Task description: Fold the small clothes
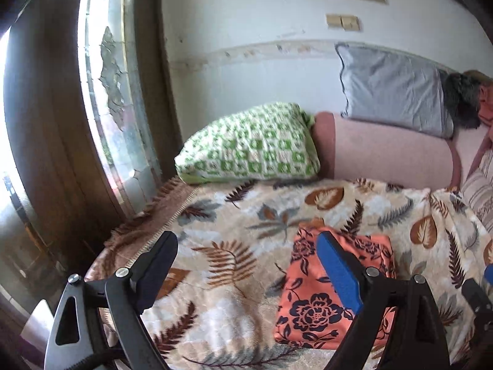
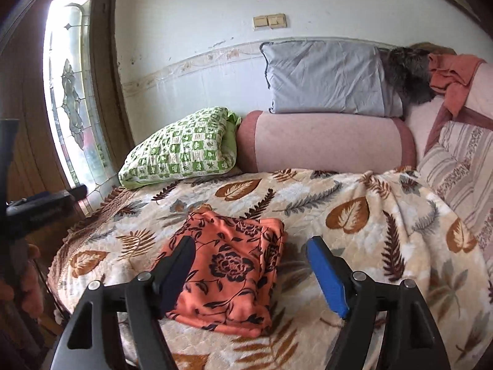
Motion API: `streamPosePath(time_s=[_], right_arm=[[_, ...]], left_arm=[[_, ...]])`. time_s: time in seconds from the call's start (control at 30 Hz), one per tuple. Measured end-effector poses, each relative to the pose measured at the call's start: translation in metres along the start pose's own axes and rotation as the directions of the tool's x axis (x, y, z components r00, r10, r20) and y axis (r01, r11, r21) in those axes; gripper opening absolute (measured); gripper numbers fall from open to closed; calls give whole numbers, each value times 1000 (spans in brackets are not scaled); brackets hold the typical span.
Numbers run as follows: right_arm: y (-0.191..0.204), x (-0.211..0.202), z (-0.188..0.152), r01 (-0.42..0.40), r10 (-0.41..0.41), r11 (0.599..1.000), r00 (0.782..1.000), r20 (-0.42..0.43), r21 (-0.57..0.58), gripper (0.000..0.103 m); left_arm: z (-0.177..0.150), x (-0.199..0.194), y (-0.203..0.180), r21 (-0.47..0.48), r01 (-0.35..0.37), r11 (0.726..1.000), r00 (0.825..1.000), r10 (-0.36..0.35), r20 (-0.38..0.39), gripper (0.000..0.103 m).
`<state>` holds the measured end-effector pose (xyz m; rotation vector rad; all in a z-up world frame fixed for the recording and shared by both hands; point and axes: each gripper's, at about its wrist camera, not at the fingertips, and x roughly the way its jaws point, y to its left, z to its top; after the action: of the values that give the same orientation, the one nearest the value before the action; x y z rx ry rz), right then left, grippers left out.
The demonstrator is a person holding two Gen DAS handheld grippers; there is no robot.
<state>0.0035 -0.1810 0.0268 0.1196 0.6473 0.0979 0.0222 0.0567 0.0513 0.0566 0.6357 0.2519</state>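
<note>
An orange garment with a dark flower print (image 1: pixel 311 296) (image 2: pixel 228 271) lies folded into a compact square on the leaf-patterned blanket (image 1: pixel 234 215) (image 2: pixel 363 203). My left gripper (image 1: pixel 246 243) hangs open above the blanket, left of and over the garment, with nothing between its fingers. In its view the blue pad crosses in front of the cloth without touching it. My right gripper (image 2: pixel 251 246) is open too, raised above the garment's near right part, and holds nothing. The garment's near edge is hidden behind the fingers.
A green checked pillow (image 1: pixel 249 151) (image 2: pixel 181 151), a pink bolster (image 1: pixel 385 151) (image 2: pixel 326 141) and a grey pillow (image 1: pixel 391 89) (image 2: pixel 326 77) line the wall. A glass-panelled door (image 1: pixel 114 92) (image 2: pixel 71 92) stands left. A striped cushion (image 2: pixel 462 166) and orange cloth (image 2: pixel 453 77) lie right.
</note>
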Motion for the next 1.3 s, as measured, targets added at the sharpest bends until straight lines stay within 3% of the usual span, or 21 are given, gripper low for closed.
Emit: streamPosePath(time_s=[0.5, 0.67, 1.3], right_arm=[[36, -49, 15, -34, 32, 999, 998, 62, 31, 81], [44, -55, 15, -51, 49, 998, 997, 62, 30, 81], [57, -56, 14, -42, 42, 999, 998, 50, 5, 81]], left_arm=[[24, -77, 41, -56, -50, 997, 991, 56, 121, 92], [27, -91, 43, -51, -56, 997, 987, 63, 149, 97], [28, -105, 44, -36, -37, 999, 986, 43, 158, 97]])
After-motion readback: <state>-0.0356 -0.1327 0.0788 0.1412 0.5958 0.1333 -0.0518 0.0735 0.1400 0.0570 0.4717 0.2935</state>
